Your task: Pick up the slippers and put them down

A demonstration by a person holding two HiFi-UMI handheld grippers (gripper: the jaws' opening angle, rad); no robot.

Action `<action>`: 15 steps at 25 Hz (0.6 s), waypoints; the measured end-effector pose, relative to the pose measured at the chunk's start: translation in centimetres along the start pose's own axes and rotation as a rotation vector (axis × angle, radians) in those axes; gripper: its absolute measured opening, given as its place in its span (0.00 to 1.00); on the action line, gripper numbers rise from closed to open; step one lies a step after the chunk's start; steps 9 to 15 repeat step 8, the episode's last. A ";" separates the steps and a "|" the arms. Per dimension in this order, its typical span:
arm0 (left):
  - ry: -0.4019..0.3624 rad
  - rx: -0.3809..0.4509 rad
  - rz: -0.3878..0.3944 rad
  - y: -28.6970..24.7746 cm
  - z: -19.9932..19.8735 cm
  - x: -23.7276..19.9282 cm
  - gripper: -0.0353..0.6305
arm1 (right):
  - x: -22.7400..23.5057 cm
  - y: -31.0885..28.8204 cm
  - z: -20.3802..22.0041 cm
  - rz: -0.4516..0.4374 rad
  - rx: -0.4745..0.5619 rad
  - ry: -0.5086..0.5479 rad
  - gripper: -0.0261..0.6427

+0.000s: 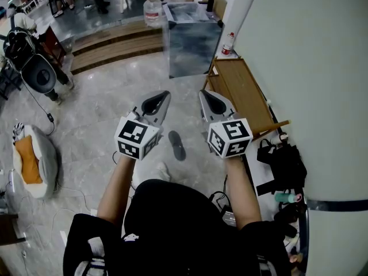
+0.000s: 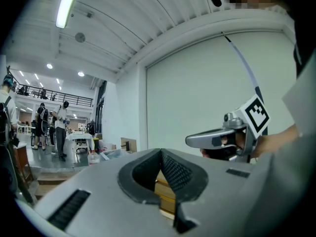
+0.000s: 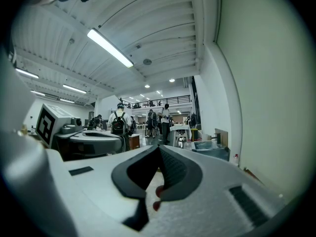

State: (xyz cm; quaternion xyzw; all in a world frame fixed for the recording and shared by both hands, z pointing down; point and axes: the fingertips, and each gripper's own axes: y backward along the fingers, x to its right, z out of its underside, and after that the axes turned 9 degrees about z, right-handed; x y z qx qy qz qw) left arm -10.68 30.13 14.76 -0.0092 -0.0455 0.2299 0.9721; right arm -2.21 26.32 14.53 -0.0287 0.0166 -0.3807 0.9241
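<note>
One dark grey slipper (image 1: 177, 145) lies on the marble floor, seen in the head view between and below my two grippers. Both are held level at about waist height, well above it. My left gripper (image 1: 163, 98) is shut with nothing in it; its jaw tips (image 2: 161, 152) meet in the left gripper view. My right gripper (image 1: 205, 95) is likewise shut and empty, tips (image 3: 159, 147) together. Each gripper view shows the other gripper beside it. A small pale shape (image 1: 164, 170) lies on the floor near the person's body; I cannot tell what it is.
A low wooden rack (image 1: 241, 91) stands along the wall on the right, with a black bag (image 1: 284, 165) near it. A metal box (image 1: 192, 39) and a water bottle (image 1: 152, 10) stand ahead. A grey and orange cushion (image 1: 34, 160) lies left. People stand in the distance.
</note>
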 end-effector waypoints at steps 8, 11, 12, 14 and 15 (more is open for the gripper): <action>0.020 0.012 -0.007 0.1 0.4 -0.6 0.06 | -0.6 -0.5 0.4 -0.003 -0.004 0.005 0.04; 0.020 0.012 -0.007 0.1 0.4 -0.6 0.06 | -0.6 -0.5 0.4 -0.003 -0.004 0.005 0.04; 0.020 0.012 -0.007 0.1 0.4 -0.6 0.06 | -0.6 -0.5 0.4 -0.003 -0.004 0.005 0.04; 0.020 0.012 -0.007 0.1 0.4 -0.6 0.06 | -0.6 -0.5 0.4 -0.003 -0.004 0.005 0.04; 0.020 0.012 -0.007 0.1 0.4 -0.6 0.06 | -0.6 -0.5 0.4 -0.003 -0.004 0.005 0.04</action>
